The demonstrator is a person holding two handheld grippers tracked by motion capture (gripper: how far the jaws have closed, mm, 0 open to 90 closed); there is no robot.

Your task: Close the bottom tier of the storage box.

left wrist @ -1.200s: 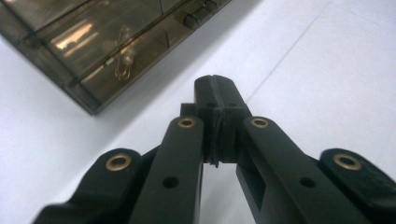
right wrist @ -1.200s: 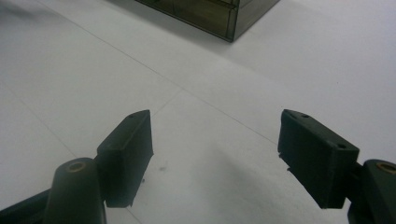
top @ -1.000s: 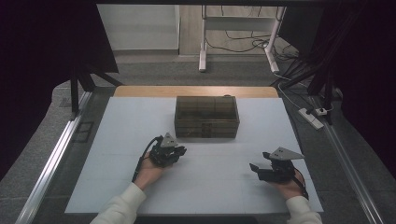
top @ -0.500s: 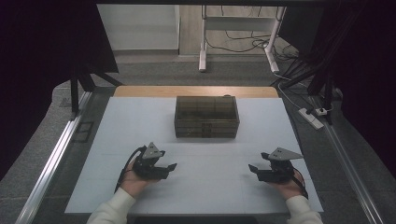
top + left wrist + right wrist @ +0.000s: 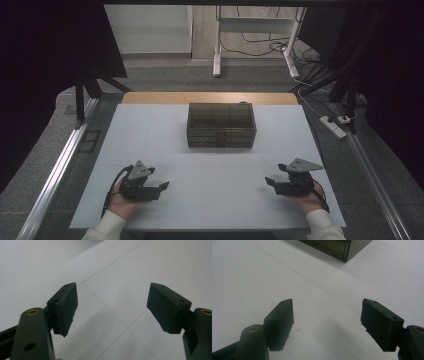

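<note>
High view: left gripper (image 5: 162, 186) sits near-left on the white table (image 5: 220, 210), jaws just opening, nothing between; right gripper (image 5: 269, 181) near-right, jaws apart, empty. Dark box (image 5: 221, 125) stands far-centre.

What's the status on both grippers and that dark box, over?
Left gripper open, jaws just opened, nothing between. Right gripper open, empty. Dark box mid-table, apart from both. White table bare between them.

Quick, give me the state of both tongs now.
Left tongs: open, nothing between them, jaws have just been opening.
Right tongs: open, holding nothing.
</note>
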